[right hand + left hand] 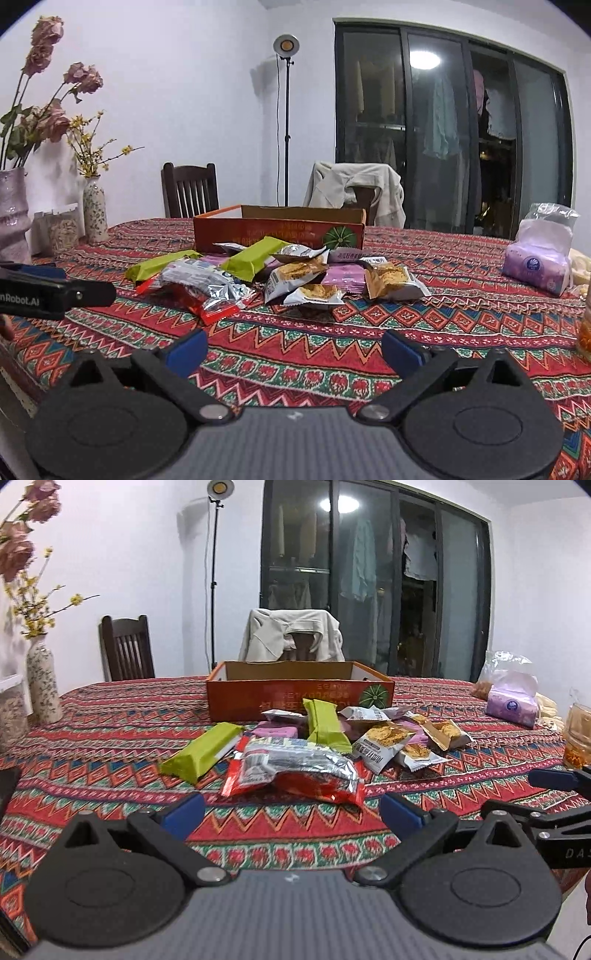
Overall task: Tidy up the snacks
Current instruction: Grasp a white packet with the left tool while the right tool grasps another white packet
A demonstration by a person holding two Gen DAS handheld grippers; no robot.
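- the snack packets lie in a loose heap in the middle of the table, just in front of the orange cardboard box (295, 698); some overlap one another.
- nearest the grippers lies a red and silver packet (295, 771); a green bar (201, 751) lies apart at the heap's left, a second green bar (325, 725) leans up on the pile, and white cracker packets (384, 742) and purple packets (275, 732) spread to the right.
- the box is open at the top, its near wall just behind the heap.
- a wide band of bare patterned tablecloth (288, 827) lies between the heap and the near table edge, with more open cloth to the left and right of the heap.
- further out: a purple tissue pack (511, 705) and a glass (578, 738) near the right edge, a flowered vase (43, 686) at the left edge, two chairs beyond the far edge.
- left gripper (291, 814): jaws spread wide, nothing between them, blue fingertips (183, 812) above bare cloth short of the red and silver packet.
- right gripper (293, 349): jaws spread wide, holding and touching nothing, over bare cloth near the heap.
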